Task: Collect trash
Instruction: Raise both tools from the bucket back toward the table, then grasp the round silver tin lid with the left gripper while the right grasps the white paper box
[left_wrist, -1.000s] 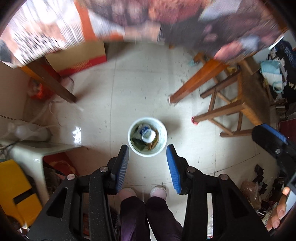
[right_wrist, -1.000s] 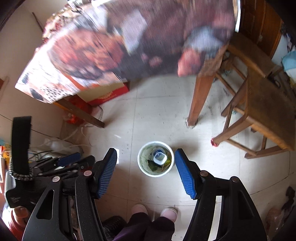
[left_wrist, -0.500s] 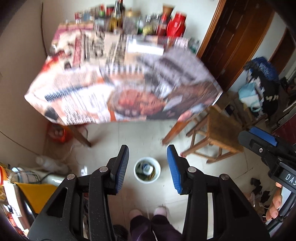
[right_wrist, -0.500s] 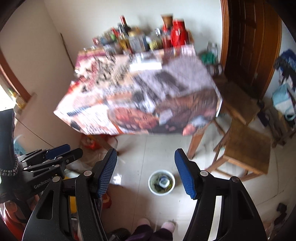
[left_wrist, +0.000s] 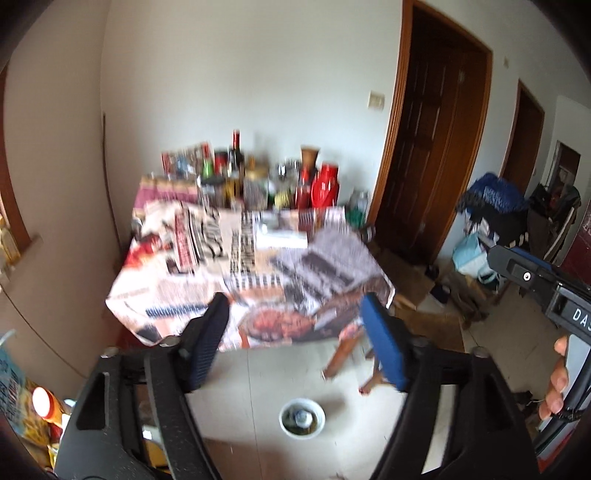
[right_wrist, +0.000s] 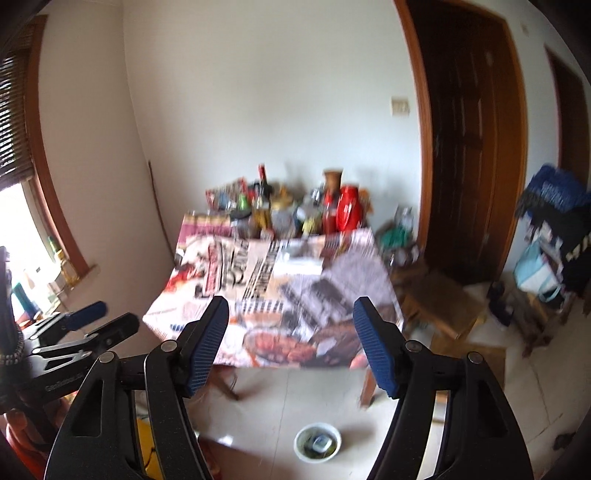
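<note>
A small white trash bin (left_wrist: 302, 422) with rubbish inside stands on the tiled floor below both grippers; it also shows in the right wrist view (right_wrist: 317, 442). My left gripper (left_wrist: 295, 328) is open and empty, raised and pointing at a table (left_wrist: 207, 299) covered with printed paper. My right gripper (right_wrist: 291, 332) is open and empty, also facing that table (right_wrist: 258, 280). A white flat item (left_wrist: 282, 239) lies on the table. Both views are blurred.
Bottles, jars and a red flask (left_wrist: 324, 188) crowd the table's far edge against the wall. A wooden stool (right_wrist: 439, 306) stands right of the table. Dark wooden doors (left_wrist: 432, 155) are at the right. Bags and clothes (left_wrist: 491, 221) pile up at far right.
Both grippers have tilted up from looking down at the bin to facing the table and wall. The bin has slid to the bottom of both views. Jaws stay open.
</note>
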